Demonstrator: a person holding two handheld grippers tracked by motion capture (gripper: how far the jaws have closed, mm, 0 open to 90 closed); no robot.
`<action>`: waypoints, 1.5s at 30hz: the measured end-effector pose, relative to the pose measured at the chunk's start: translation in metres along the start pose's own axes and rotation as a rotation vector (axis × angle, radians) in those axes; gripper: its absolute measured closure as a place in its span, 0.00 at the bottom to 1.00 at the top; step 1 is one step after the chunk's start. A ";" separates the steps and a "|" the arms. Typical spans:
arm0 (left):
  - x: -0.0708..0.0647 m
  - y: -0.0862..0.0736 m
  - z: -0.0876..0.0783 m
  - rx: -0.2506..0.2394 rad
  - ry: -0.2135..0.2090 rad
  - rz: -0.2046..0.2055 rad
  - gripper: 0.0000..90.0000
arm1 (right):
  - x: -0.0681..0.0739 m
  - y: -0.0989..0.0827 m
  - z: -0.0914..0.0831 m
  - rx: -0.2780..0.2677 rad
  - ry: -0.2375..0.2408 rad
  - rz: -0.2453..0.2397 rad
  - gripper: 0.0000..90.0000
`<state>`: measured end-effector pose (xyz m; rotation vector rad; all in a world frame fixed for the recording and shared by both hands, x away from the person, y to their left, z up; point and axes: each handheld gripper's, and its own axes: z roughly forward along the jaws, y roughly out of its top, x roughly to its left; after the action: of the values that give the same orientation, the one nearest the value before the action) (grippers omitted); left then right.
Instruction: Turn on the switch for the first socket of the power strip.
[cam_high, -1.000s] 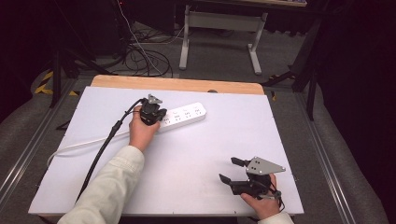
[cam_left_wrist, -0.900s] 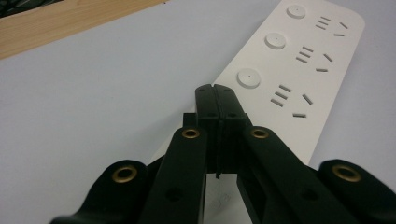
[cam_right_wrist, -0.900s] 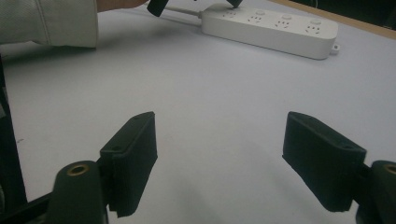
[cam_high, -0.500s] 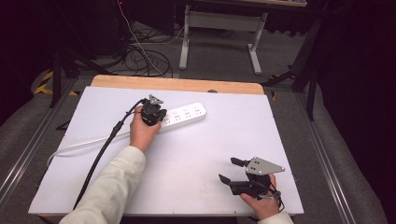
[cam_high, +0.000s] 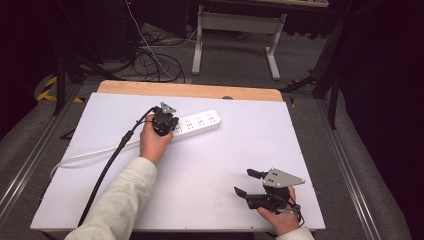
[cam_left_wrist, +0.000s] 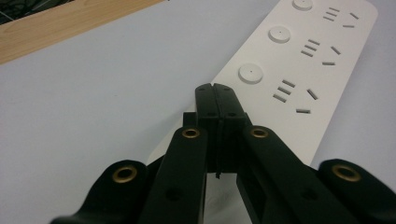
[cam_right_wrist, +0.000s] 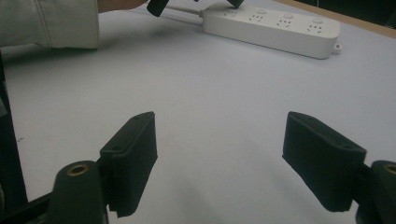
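A white power strip (cam_high: 197, 123) lies flat at the back middle of the white table (cam_high: 210, 160). My left gripper (cam_high: 165, 122) sits over the strip's left end, held from behind by a hand. In the left gripper view its jaws are pressed together, and the left gripper (cam_left_wrist: 215, 88) tips rest at the power strip (cam_left_wrist: 299, 60) just short of a round button, with nothing between them. My right gripper (cam_high: 243, 182) hovers low at the front right, far from the strip. Its jaws stand wide apart around bare table in the right gripper view (cam_right_wrist: 219, 154), with the power strip (cam_right_wrist: 275, 28) far ahead.
The strip's white cord (cam_high: 85, 157) runs left across the table. The left gripper's black cable (cam_high: 107, 165) trails toward the front edge. A wooden strip (cam_high: 190, 90) borders the far side. A pale sleeve (cam_right_wrist: 51, 23) crosses the right gripper view's top left.
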<state>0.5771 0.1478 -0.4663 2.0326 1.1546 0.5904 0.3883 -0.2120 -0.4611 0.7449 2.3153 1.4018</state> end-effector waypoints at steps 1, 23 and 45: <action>0.000 0.000 0.000 0.000 0.000 0.000 1.00 | 0.000 0.000 0.000 0.000 0.000 0.000 0.30; -0.001 0.000 0.001 0.007 0.007 -0.002 1.00 | 0.001 -0.002 -0.002 0.005 -0.007 0.004 0.30; 0.007 0.016 -0.038 -0.077 -0.115 -0.056 1.00 | 0.000 -0.001 -0.001 0.003 -0.010 0.005 0.30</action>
<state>0.5633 0.1616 -0.4292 1.9370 1.1003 0.4764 0.3875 -0.2128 -0.4617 0.7572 2.3104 1.3942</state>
